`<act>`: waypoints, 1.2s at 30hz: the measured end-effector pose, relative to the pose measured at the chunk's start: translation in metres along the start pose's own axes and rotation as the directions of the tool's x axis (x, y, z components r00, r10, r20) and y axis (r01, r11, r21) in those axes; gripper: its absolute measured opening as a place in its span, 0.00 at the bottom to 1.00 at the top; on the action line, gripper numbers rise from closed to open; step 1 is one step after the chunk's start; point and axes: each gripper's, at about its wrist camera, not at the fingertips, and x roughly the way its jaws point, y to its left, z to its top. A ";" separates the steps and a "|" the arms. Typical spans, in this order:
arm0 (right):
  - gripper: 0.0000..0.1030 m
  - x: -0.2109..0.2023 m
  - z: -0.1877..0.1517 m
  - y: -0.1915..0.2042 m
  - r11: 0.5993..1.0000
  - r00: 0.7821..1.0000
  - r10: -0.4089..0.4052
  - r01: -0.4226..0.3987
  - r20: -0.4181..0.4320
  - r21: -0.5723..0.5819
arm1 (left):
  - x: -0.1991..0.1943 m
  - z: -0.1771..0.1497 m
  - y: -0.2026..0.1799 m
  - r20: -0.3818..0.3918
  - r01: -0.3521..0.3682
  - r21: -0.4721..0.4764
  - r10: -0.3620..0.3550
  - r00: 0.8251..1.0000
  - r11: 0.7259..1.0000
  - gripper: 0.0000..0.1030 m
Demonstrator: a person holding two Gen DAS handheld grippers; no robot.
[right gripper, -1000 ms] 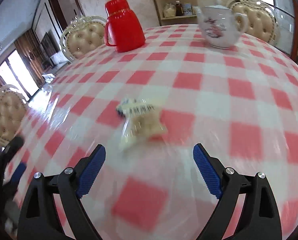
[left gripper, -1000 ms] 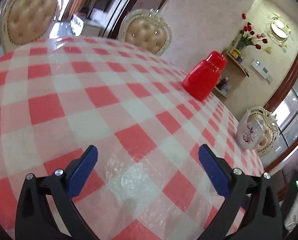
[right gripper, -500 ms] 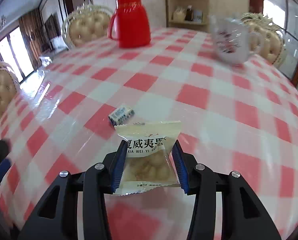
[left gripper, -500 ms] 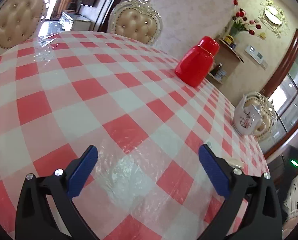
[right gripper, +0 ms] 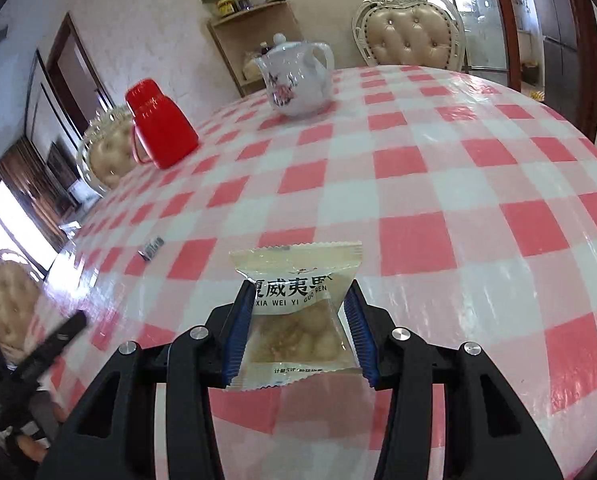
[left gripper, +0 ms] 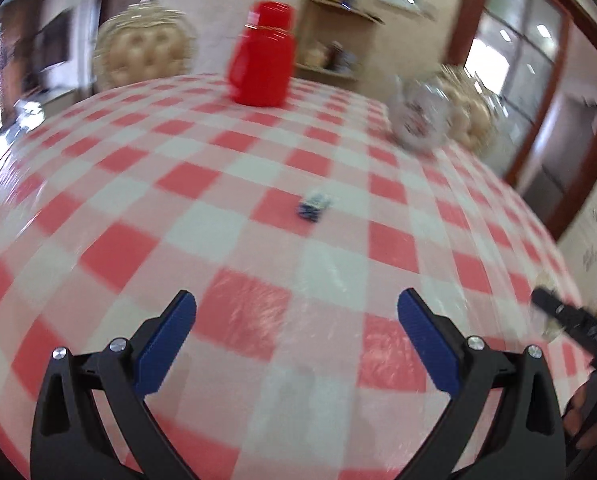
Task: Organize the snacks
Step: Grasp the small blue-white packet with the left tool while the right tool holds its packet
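Note:
My right gripper (right gripper: 298, 292) is shut on a clear nut snack packet (right gripper: 296, 312) with black Chinese print and holds it above the red-and-white checked table (right gripper: 438, 184). A small blue-and-white wrapped candy (left gripper: 314, 205) lies on the table, ahead of my left gripper (left gripper: 296, 304), which is open and empty over the cloth. The candy also shows far left in the right wrist view (right gripper: 151, 246). The left wrist view is blurred.
A red thermos jug (left gripper: 263, 54) (right gripper: 160, 124) and a white floral teapot (right gripper: 296, 78) (left gripper: 418, 118) stand at the far side of the table. Padded chairs (right gripper: 410, 38) ring the table. The other gripper shows at the edge of each view (left gripper: 570, 320) (right gripper: 38, 356).
My right gripper has lifted the packet and swung right, so the candy now sits far left. My left gripper has turned right, which brings the candy into its view.

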 end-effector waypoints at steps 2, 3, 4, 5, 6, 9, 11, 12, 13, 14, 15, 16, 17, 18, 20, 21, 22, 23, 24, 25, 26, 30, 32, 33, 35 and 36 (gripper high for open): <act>0.45 -0.006 0.000 0.005 1.000 1.000 0.025 -0.025 0.015 -0.009 | 0.019 0.017 -0.012 -0.017 -0.035 0.100 0.037 0.999 0.994 0.98; 0.45 -0.008 0.000 0.006 0.999 0.999 0.038 -0.038 0.017 -0.013 | 0.028 0.024 -0.016 -0.020 -0.045 0.133 0.048 0.999 0.990 0.98; 0.45 -0.009 0.000 0.006 0.999 0.999 0.045 -0.044 0.016 -0.012 | 0.040 0.032 -0.020 -0.033 -0.045 0.173 0.052 0.998 0.984 0.98; 0.45 -0.009 0.000 0.007 0.999 0.998 0.054 -0.054 0.011 -0.007 | 0.048 0.038 -0.022 -0.044 -0.038 0.194 0.048 0.998 0.980 0.98; 0.45 -0.007 0.000 0.007 0.998 0.998 0.061 -0.061 0.002 -0.006 | 0.062 0.045 -0.023 -0.061 -0.022 0.212 0.035 0.997 0.977 0.98; 0.45 -0.003 0.000 0.005 0.997 0.997 0.077 -0.077 -0.023 0.011 | 0.094 0.056 -0.024 -0.127 0.052 0.228 -0.023 0.992 0.972 0.93; 0.45 -0.004 0.000 0.006 0.996 0.996 0.088 -0.088 -0.023 0.008 | 0.109 0.060 -0.025 -0.177 0.088 0.244 -0.045 0.983 0.966 0.80; 0.45 -0.004 0.001 0.007 0.996 0.996 0.091 -0.091 -0.022 0.006 | 0.115 0.062 -0.027 -0.187 0.096 0.261 -0.048 0.981 0.961 0.77; 0.45 -0.005 0.001 0.008 0.995 0.995 0.096 -0.096 -0.020 0.005 | 0.117 0.065 -0.028 -0.182 0.096 0.276 -0.046 0.982 0.956 0.77; 0.45 -0.006 0.001 0.009 0.995 0.994 0.104 -0.104 -0.019 0.005 | 0.120 0.069 -0.028 -0.177 0.094 0.289 -0.043 0.983 0.953 0.77; 0.45 -0.008 0.000 0.010 0.994 0.994 0.109 -0.109 -0.016 0.002 | 0.122 0.071 -0.028 -0.176 0.093 0.296 -0.042 0.983 0.951 0.77; 0.45 -0.009 0.000 0.012 0.994 0.994 0.110 -0.110 -0.014 -0.004 | 0.125 0.074 -0.027 -0.179 0.096 0.300 -0.043 0.983 0.949 0.76; 0.45 -0.009 0.000 0.012 0.994 0.994 0.110 -0.110 -0.014 -0.006 | 0.127 0.075 -0.026 -0.186 0.100 0.300 -0.044 0.982 0.949 0.63; 0.45 -0.008 0.000 0.013 0.994 0.994 0.110 -0.110 -0.016 -0.007 | 0.131 0.076 -0.025 -0.200 0.105 0.301 -0.045 0.979 0.948 0.54; 0.45 -0.007 -0.001 0.013 0.994 0.994 0.108 -0.108 -0.022 -0.007 | 0.129 0.076 -0.024 -0.197 0.106 0.315 -0.044 0.979 0.943 0.47; 0.45 -0.007 -0.001 0.012 0.994 0.994 0.106 -0.107 -0.022 -0.007 | 0.127 0.075 -0.024 -0.194 0.104 0.317 -0.043 0.980 0.943 0.30; 0.45 -0.007 -0.001 0.012 0.995 0.995 0.102 -0.103 -0.021 -0.007 | 0.126 0.075 -0.023 -0.188 0.096 0.316 -0.037 0.981 0.944 0.20; 0.45 -0.007 -0.001 0.012 0.995 0.995 0.099 -0.100 -0.021 -0.007 | 0.125 0.074 -0.023 -0.191 0.102 0.308 -0.044 0.981 0.946 0.21; 0.45 -0.006 -0.001 0.011 0.995 0.995 0.096 -0.096 -0.020 -0.007 | 0.123 0.072 -0.024 -0.194 0.115 0.303 -0.057 0.979 0.946 0.21; 0.45 -0.005 -0.002 0.011 0.996 0.996 0.088 -0.089 -0.021 -0.008 | 0.119 0.067 -0.028 -0.191 0.113 0.321 -0.052 0.980 0.941 0.21; 0.45 -0.004 -0.002 0.010 0.996 0.996 0.084 -0.084 -0.022 -0.008 | 0.117 0.064 -0.031 -0.186 0.101 0.338 -0.039 0.982 0.936 0.21; 0.45 -0.002 -0.001 0.004 0.998 0.998 0.063 -0.063 -0.018 0.005 | 0.103 0.053 -0.042 -0.168 0.099 0.330 -0.045 0.985 0.939 0.21; 0.45 0.000 -0.001 -0.001 0.998 0.998 0.054 -0.053 -0.021 0.018 | 0.093 0.046 -0.049 -0.152 0.092 0.334 -0.042 0.987 0.938 0.21; 0.45 0.001 -0.001 -0.003 0.998 0.998 0.052 -0.051 -0.023 0.022 | 0.087 0.042 -0.052 -0.146 0.094 0.326 -0.048 0.988 0.941 0.21; 0.45 0.002 -0.002 -0.004 0.999 0.999 0.045 -0.044 -0.028 0.023 | 0.078 0.034 -0.055 -0.139 0.096 0.309 -0.055 0.989 0.946 0.21; 0.45 0.003 -0.002 -0.003 0.999 0.999 0.043 -0.042 -0.028 0.020 | 0.072 0.029 -0.058 -0.131 0.091 0.299 -0.053 0.990 0.950 0.21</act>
